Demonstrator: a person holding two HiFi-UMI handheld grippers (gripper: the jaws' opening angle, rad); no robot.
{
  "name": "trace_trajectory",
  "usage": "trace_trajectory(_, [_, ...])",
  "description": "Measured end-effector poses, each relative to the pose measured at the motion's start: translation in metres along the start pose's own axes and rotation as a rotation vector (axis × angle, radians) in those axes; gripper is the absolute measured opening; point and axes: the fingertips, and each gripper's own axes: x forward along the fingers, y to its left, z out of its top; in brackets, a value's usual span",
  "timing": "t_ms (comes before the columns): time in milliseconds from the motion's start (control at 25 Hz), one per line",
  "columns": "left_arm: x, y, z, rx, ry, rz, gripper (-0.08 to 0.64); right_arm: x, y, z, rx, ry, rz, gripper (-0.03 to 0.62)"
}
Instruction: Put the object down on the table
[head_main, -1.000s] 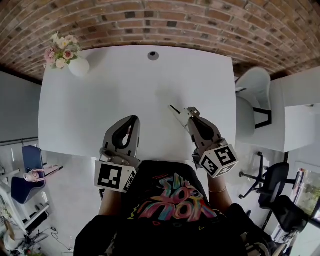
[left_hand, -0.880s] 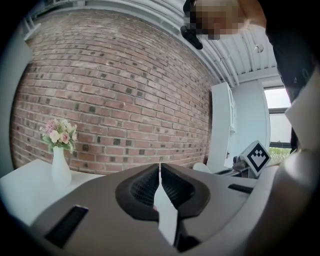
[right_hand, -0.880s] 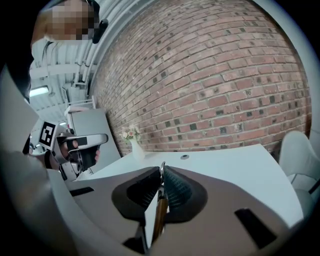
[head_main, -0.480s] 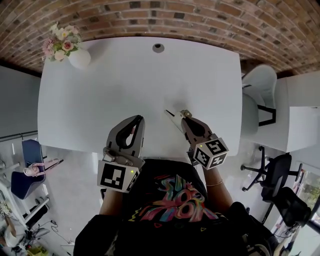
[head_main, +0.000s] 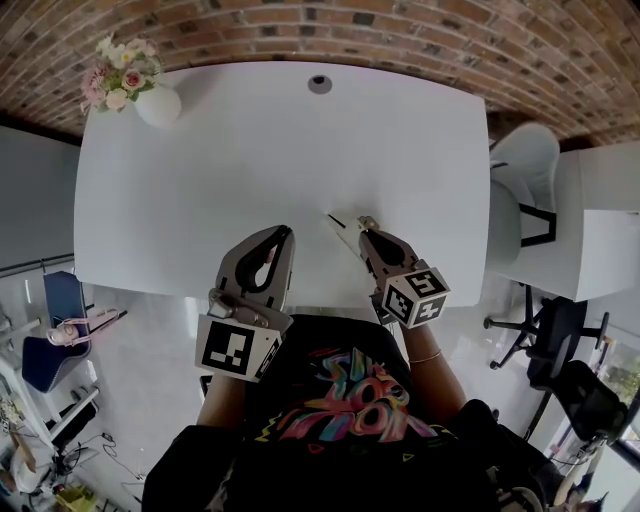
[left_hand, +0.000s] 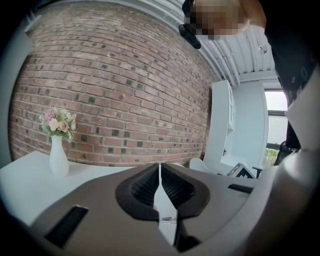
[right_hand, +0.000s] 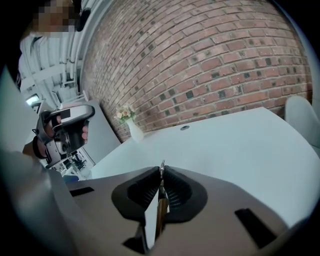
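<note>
Metal shows between the jaws of the right gripper (head_main: 368, 232), which are clamped on a thin object (head_main: 340, 226). The object juts forward and left, dark tip out, over the near part of the white table (head_main: 250, 150); whether it touches the top I cannot tell. The left gripper (head_main: 281, 233) hovers near it at the table's near edge with its jaws pressed together on nothing, and a vase (head_main: 158, 105) stands well apart at the far left corner.

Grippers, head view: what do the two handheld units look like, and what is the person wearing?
The left gripper and right gripper are grey, with curved jaws that have a ribbed black lining. Each carries a white cube with black square markers. The person wears a black T-shirt with a multicoloured print.
</note>
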Motion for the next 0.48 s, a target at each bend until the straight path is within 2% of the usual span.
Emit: trace_trajectory(480, [-0.012, -0.002, -0.007, -0.003, 0.001, 0.0, 0.032, 0.012, -0.005, -0.038, 0.05, 0.076, -0.01, 0.043])
